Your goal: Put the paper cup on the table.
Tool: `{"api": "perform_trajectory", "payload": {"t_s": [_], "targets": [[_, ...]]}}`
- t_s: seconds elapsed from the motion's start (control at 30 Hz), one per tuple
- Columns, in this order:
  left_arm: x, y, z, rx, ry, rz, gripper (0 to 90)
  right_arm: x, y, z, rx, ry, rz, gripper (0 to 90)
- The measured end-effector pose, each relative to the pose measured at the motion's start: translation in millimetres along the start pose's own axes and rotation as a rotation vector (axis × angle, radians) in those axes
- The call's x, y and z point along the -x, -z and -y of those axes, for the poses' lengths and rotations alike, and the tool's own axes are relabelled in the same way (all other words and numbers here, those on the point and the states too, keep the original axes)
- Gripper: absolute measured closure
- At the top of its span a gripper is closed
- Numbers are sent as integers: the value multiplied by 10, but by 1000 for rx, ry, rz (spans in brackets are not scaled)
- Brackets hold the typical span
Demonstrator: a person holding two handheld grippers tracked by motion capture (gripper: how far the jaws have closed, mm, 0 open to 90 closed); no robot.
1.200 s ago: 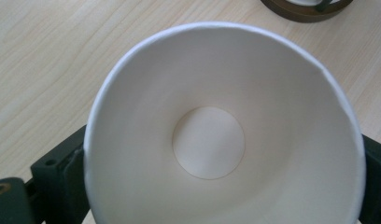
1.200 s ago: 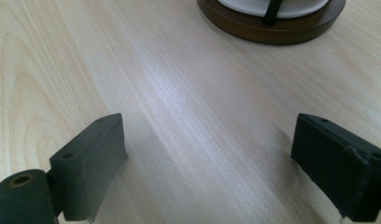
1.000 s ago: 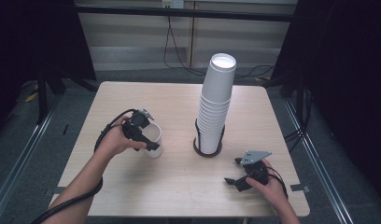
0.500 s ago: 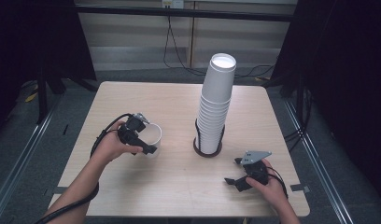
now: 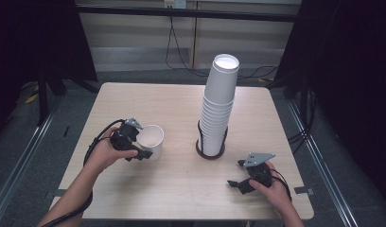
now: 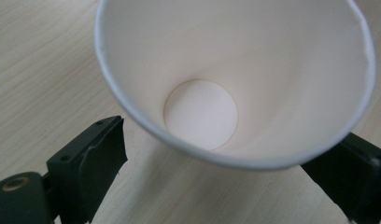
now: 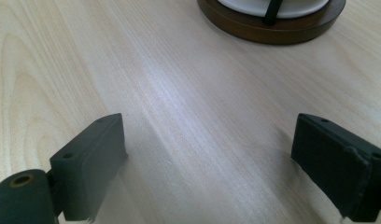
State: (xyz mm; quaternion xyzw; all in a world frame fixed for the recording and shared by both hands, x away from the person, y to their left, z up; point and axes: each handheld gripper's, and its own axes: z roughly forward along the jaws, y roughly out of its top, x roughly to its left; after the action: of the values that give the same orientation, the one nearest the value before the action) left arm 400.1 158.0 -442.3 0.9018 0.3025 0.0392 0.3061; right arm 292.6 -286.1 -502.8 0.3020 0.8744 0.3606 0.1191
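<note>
High view overhead, gripper views close above table

Pale matt wood-grain table; smooth white cup, probably paper; dark glossy wooden base.

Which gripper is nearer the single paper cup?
Left. The left gripper is right at the single paper cup, jaws either side; the right gripper rests beyond the cup stack.

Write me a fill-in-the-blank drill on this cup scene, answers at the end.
1. The single paper cup sits between the jaws of the ____ claw.
2. The tall cup stack stands in a round ____ holder.
3. The right claw is ____.

Answers: left; brown; open
</note>
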Motion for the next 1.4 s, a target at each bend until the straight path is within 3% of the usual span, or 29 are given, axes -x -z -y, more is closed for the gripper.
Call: {"api": "perform_trajectory", "payload": {"t_s": [0.3, 0.6, 1.1, 1.4], "targets": [[-2, 29, 165, 3, -32, -39, 139, 0, 0, 0, 0, 0, 0, 95], [-1, 68, 279, 26, -28, -38, 149, 0, 0, 0, 0, 1, 0, 95], [-43, 62, 624, 46, 7, -34, 153, 0, 0, 0, 0, 1, 0, 95], [-34, 45, 784, 65, -21, -59, 153, 0, 0, 0, 0, 1, 0, 95]]}}
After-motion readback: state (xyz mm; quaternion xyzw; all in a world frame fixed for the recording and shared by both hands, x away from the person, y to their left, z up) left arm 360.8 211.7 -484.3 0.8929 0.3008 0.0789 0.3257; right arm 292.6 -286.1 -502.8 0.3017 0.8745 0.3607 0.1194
